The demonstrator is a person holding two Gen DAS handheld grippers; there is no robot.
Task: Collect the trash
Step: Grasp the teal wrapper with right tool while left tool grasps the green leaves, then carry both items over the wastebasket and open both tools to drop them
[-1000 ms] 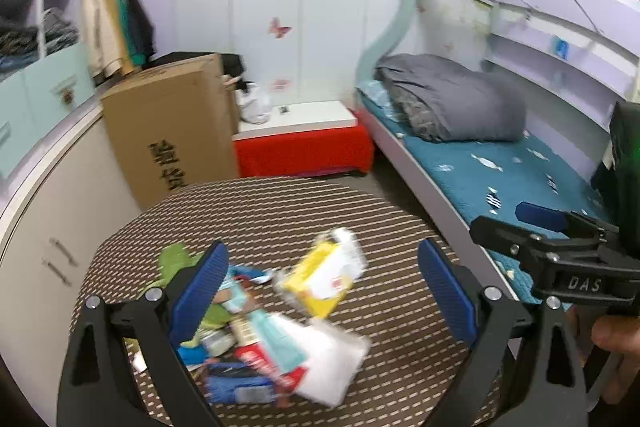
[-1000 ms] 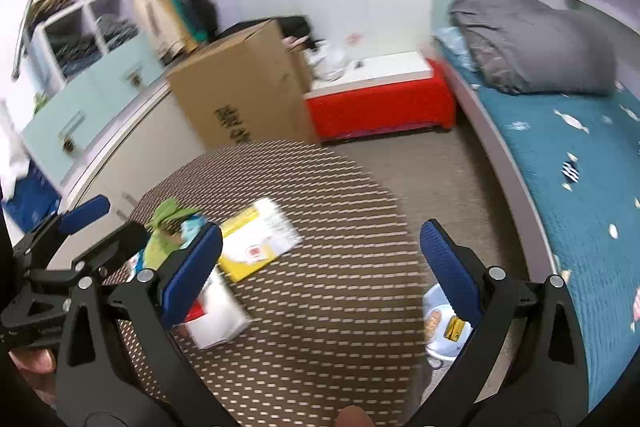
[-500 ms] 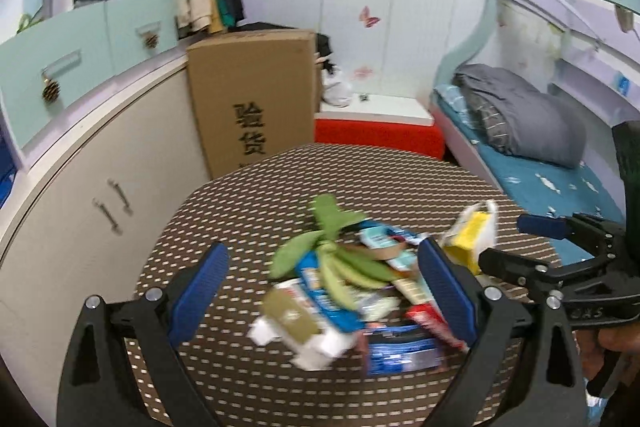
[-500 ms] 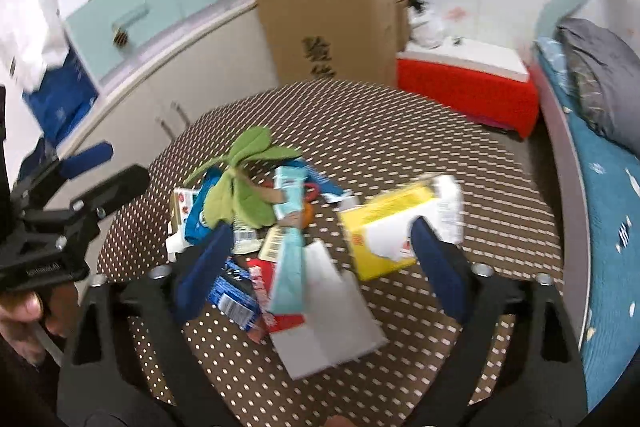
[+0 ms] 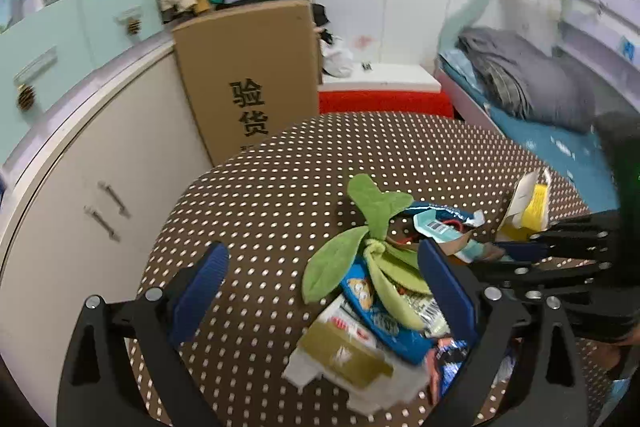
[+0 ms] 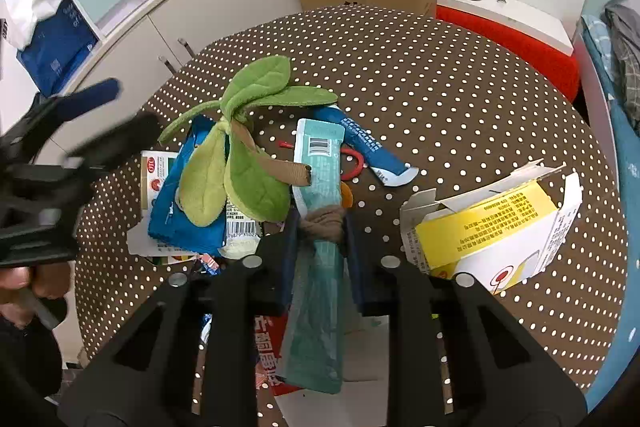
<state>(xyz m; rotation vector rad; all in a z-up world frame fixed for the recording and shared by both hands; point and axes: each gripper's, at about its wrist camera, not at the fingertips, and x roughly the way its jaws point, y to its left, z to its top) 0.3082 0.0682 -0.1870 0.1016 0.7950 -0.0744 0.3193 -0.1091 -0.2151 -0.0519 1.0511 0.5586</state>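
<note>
The right gripper (image 6: 318, 227), jaws just closing, pinches the teal wrapper (image 6: 320, 163) mid-length in the trash pile on the dotted table (image 6: 440, 99). The wrapper looks light, thin and limp, likely slippery film, so a firm mid-length pinch suits it. The left gripper (image 5: 320, 279) hangs open over the pile.

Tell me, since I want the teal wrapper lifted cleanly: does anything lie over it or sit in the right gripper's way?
The right gripper, whose jaws have just been closing, already straddles the teal wrapper. A brownish wad sits between the pads on it, and the green plush leaf toy's tan strap reaches its left edge.
</note>
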